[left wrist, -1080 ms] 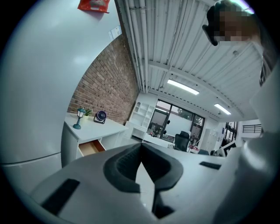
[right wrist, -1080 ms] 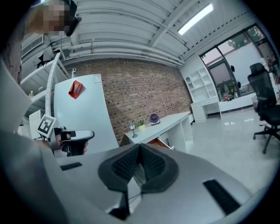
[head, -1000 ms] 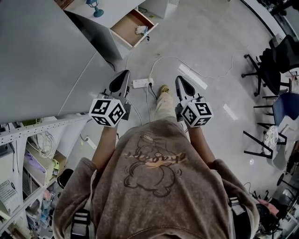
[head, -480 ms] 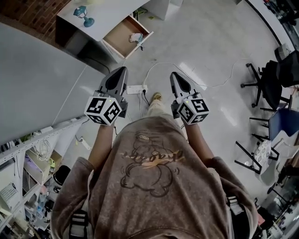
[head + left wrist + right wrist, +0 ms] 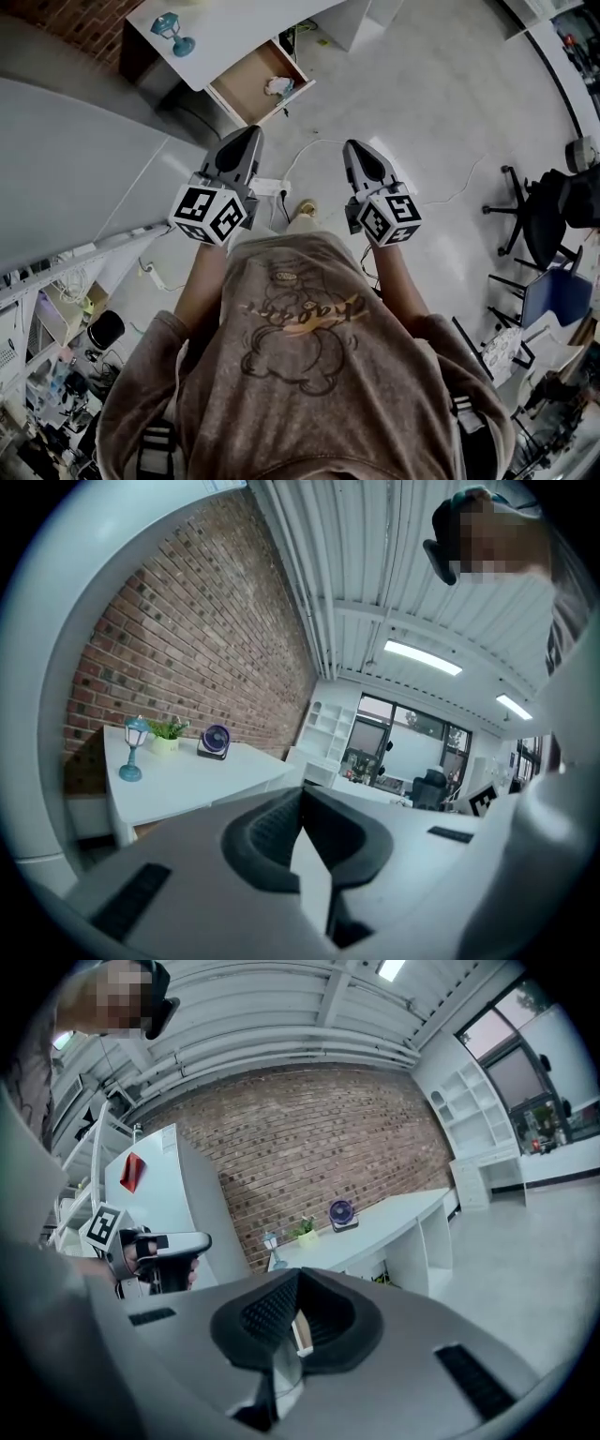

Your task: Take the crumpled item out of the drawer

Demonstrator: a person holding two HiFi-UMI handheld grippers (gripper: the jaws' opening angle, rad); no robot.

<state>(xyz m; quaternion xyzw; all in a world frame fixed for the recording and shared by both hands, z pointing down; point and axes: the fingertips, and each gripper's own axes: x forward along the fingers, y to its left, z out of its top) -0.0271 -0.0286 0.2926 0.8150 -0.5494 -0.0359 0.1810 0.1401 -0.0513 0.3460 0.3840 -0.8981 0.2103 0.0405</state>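
In the head view an open wooden drawer (image 5: 246, 82) sticks out of a white desk (image 5: 225, 28) far ahead on the floor level. A small pale crumpled item (image 5: 279, 86) lies in the drawer's right end. My left gripper (image 5: 249, 134) and right gripper (image 5: 353, 147) are held out side by side in front of the person's chest, well short of the drawer. Both are shut with nothing between the jaws. The left gripper view shows shut jaws (image 5: 302, 794) with the desk (image 5: 187, 775) beyond. Past the shut jaws (image 5: 298, 1279) in the right gripper view, the left gripper (image 5: 150, 1246) shows.
A blue lamp (image 5: 172, 28) stands on the desk top. A power strip (image 5: 268, 186) and a white cable (image 5: 441, 192) lie on the floor between me and the drawer. Office chairs (image 5: 548, 211) stand at the right. A large grey panel (image 5: 75, 141) and cluttered shelving (image 5: 56, 309) line the left.
The person has stepped toward the desk. The drawer now sits lower and closer in the head view. Both grippers stayed shut and side by side.
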